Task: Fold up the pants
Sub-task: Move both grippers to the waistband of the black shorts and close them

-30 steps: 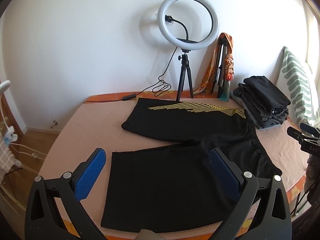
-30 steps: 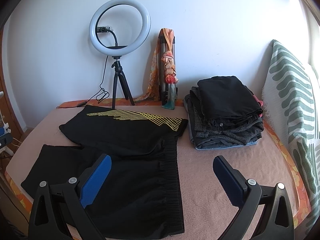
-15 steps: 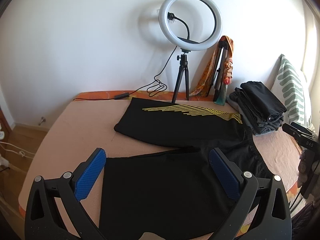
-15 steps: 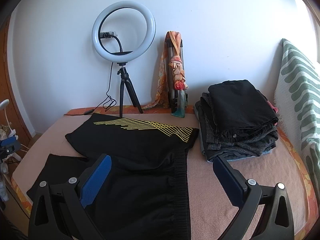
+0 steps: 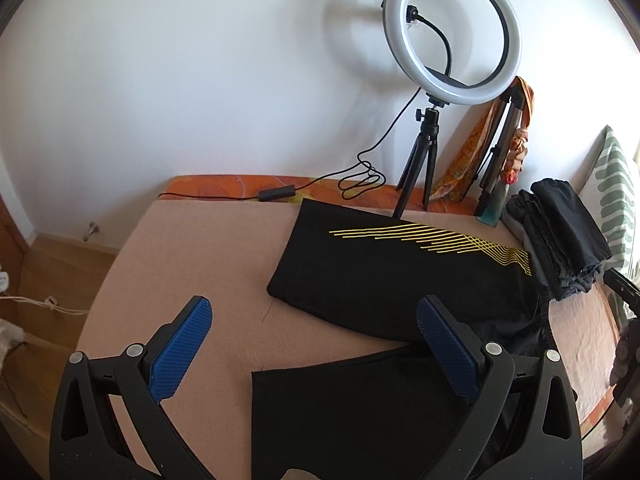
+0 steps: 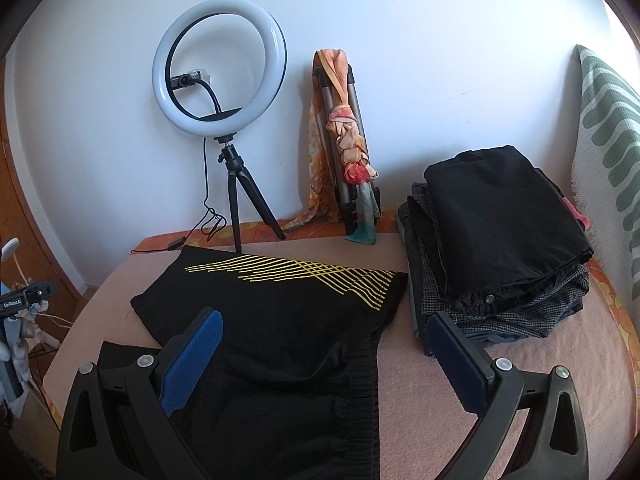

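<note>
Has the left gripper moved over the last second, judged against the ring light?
Yes. The left gripper has swung left: the ring light now sits far right in its view, and more bare bed shows.

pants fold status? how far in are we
Barely started. Done: the black pants lie spread flat on the bed, both legs apart, beside a stack of folded clothes. In hand: nothing; left gripper and right gripper hover over the fabric, jaws open. Left: every fold, then stacking.
</note>
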The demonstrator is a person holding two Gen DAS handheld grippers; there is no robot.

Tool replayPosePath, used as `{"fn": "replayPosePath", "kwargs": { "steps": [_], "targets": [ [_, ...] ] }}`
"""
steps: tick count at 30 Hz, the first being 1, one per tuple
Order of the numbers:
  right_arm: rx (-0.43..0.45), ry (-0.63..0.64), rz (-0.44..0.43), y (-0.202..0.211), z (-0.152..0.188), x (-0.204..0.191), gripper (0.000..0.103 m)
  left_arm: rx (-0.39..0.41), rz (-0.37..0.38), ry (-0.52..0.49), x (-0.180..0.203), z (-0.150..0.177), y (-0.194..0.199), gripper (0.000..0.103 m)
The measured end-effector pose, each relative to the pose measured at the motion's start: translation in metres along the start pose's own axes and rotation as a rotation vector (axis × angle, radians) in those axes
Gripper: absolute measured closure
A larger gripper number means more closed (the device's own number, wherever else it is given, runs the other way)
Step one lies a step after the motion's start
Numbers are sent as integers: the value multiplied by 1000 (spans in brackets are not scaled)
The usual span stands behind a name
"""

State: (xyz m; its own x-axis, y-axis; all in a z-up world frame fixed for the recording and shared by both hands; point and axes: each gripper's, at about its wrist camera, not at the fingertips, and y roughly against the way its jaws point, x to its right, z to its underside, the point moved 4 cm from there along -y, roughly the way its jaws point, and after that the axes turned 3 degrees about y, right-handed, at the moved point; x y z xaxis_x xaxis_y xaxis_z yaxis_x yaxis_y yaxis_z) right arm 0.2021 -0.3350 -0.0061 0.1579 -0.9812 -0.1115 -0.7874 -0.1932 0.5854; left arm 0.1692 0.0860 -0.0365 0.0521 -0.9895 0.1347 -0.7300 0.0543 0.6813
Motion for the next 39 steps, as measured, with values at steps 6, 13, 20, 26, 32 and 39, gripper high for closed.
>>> {"fn": "replayPosePath", "kwargs": {
  "steps": [6,13,20,26,32,39],
  "targets": [
    [-51,73,-21,-35,-27,6,6,-51,-12,9,-12,-22,-40,10],
    [-174,234,-45,-97,-46,-1,12,-109,31,-10,-8,-47,-92,22],
    [-330,301,-116,-180,-49,-16,14,-177,33,-21,4,-65,-159,32],
    [-407,384,-130,-237,-46,-29,22,-231,74,19,18,-63,-204,44],
    [-468,455,-119,-272,-37,-32,26,-268,83,-11,33,-53,-235,43],
    [-527,501,-140,-287,-26,-34,33,-305,75,16,28,-44,-254,43]
  ]
}}
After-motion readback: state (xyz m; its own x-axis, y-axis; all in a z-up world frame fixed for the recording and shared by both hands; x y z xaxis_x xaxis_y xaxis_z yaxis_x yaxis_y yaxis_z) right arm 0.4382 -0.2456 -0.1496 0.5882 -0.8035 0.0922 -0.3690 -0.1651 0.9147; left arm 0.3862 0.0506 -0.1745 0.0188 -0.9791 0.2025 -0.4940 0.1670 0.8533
